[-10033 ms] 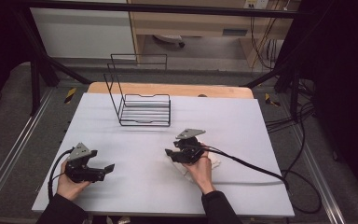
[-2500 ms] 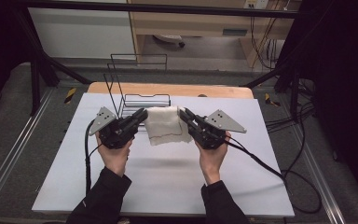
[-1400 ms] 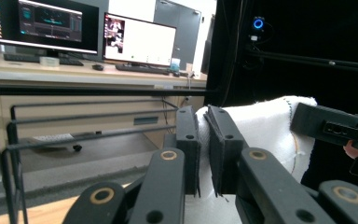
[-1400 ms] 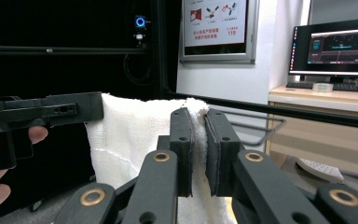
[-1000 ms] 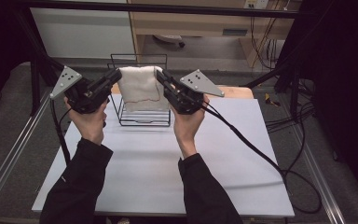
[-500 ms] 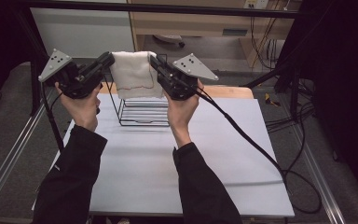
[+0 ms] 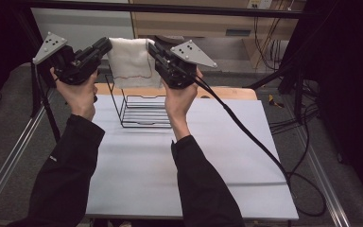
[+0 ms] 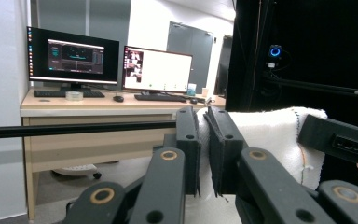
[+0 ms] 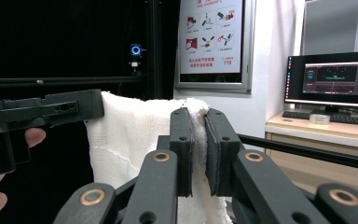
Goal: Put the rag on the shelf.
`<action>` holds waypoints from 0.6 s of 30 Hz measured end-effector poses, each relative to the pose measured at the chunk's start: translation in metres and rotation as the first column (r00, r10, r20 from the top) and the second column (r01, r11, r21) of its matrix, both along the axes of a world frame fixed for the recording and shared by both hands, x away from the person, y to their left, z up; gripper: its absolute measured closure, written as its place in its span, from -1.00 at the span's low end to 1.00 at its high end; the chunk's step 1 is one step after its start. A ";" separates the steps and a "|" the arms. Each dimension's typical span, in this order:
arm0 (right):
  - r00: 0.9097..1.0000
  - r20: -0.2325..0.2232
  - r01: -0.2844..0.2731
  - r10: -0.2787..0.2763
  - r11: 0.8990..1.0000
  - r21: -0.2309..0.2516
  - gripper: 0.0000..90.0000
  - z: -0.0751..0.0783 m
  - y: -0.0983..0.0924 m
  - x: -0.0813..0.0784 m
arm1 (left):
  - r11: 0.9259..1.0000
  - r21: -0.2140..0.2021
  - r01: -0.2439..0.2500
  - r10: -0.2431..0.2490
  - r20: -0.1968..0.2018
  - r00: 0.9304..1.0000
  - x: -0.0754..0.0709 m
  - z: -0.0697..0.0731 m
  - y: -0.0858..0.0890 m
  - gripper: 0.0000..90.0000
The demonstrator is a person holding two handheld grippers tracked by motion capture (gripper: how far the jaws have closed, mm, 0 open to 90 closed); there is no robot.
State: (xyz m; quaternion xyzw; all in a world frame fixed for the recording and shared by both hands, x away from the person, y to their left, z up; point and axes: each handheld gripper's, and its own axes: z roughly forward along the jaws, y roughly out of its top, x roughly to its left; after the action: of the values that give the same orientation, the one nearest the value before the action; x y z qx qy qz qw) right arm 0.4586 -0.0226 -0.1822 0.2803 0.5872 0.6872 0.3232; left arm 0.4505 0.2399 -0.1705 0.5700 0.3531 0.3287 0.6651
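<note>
Surface: a white table point(image 7: 184, 165), rectangular, seen from above in the high view.
Far edge: a strip of bare wood point(image 7: 227, 92) shows along the back of the white top.
On it: a black wire rack point(image 7: 139, 111) stands near the far edge, left of centre, with an upright wire back and a low barred base.
Also on it: a black cable point(image 7: 257, 142) runs across the right part of the top and off its right side.
Rest of top: bare white surface toward the near edge.
</note>
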 end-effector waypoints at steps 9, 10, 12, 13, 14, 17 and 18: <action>1.000 0.003 0.001 -0.001 1.000 0.005 0.84 0.011 0.008 0.013 | 1.000 -0.002 -0.016 0.016 0.003 1.000 0.011 0.010 0.006 0.85; 1.000 0.003 0.001 -0.001 1.000 0.006 0.83 0.012 0.008 0.014 | 1.000 0.000 -0.018 0.018 0.004 1.000 0.012 0.012 0.006 0.85; 1.000 0.006 0.004 -0.004 1.000 0.004 0.84 0.015 0.010 0.017 | 1.000 0.005 -0.024 0.024 0.007 1.000 0.014 0.016 0.007 0.85; 1.000 0.004 0.006 -0.006 1.000 0.005 0.83 0.016 0.011 0.018 | 1.000 0.008 -0.028 0.028 0.008 1.000 0.015 0.018 0.007 0.85; 1.000 0.008 0.006 -0.006 1.000 0.006 0.84 0.017 0.012 0.019 | 1.000 0.009 -0.030 0.030 0.010 1.000 0.016 0.020 0.007 0.85; 1.000 0.008 0.007 -0.007 1.000 0.003 0.84 0.018 0.014 0.023 | 0.999 0.008 -0.033 0.033 0.008 0.999 0.021 0.023 0.008 0.85; 1.000 0.011 0.009 -0.009 1.000 0.000 0.83 0.019 0.014 0.024 | 1.000 0.006 -0.031 0.031 0.006 1.000 0.023 0.024 0.009 0.85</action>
State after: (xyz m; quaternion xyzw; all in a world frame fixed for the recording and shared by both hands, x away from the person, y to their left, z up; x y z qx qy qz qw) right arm 0.4831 -0.0085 -0.1635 0.2791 0.5842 0.6873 0.3295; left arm 0.4737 0.2485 -0.1468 0.5655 0.3589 0.3416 0.6593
